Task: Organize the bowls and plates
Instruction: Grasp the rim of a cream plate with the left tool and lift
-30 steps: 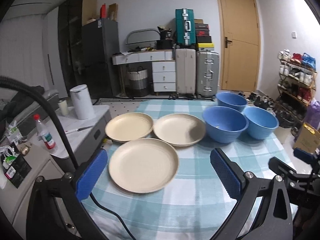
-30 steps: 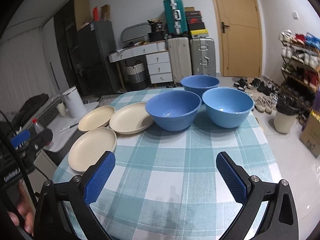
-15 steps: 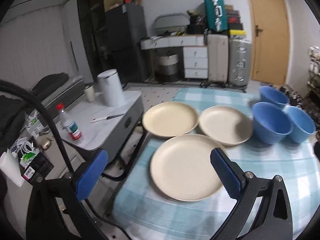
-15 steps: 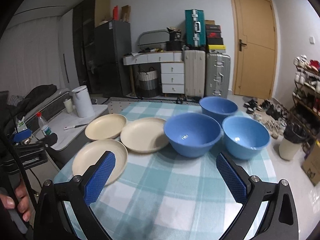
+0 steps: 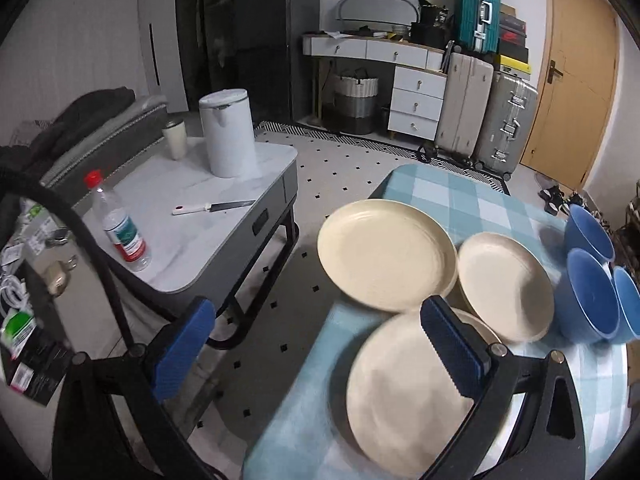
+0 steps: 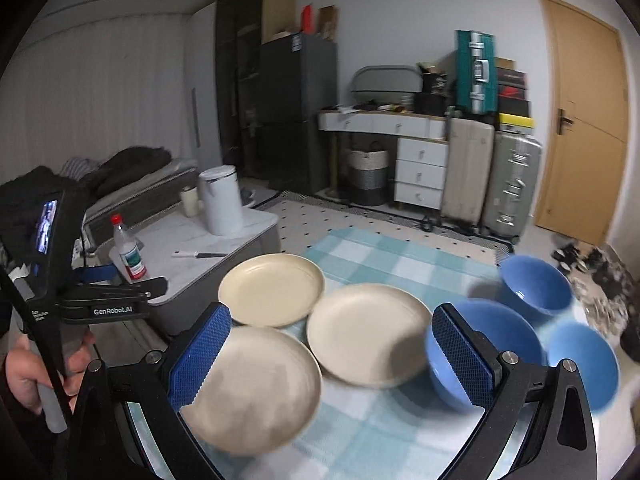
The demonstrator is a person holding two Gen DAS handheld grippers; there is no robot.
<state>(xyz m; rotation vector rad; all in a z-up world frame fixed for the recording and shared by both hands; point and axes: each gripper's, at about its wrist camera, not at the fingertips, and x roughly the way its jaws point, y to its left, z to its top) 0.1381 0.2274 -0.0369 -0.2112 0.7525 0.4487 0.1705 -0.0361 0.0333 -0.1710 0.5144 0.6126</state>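
Three cream plates [image 5: 386, 254] lie at the lower right of the left wrist view on the checked tabletop [image 5: 452, 196], the nearest plate [image 5: 396, 392] partly behind one blue pad of the left claw [image 5: 316, 354], which is spread wide and empty. Three blue bowls [image 6: 536, 286] sit close together at the right of the right wrist view, the nearest bowl [image 6: 516, 334] partly hidden by the right claw [image 6: 330, 356], also spread and empty. At upper left, a grey side table [image 5: 208, 216] carries a white kettle [image 5: 229, 133], a bottle [image 5: 120, 228] and a knife [image 5: 214, 207].
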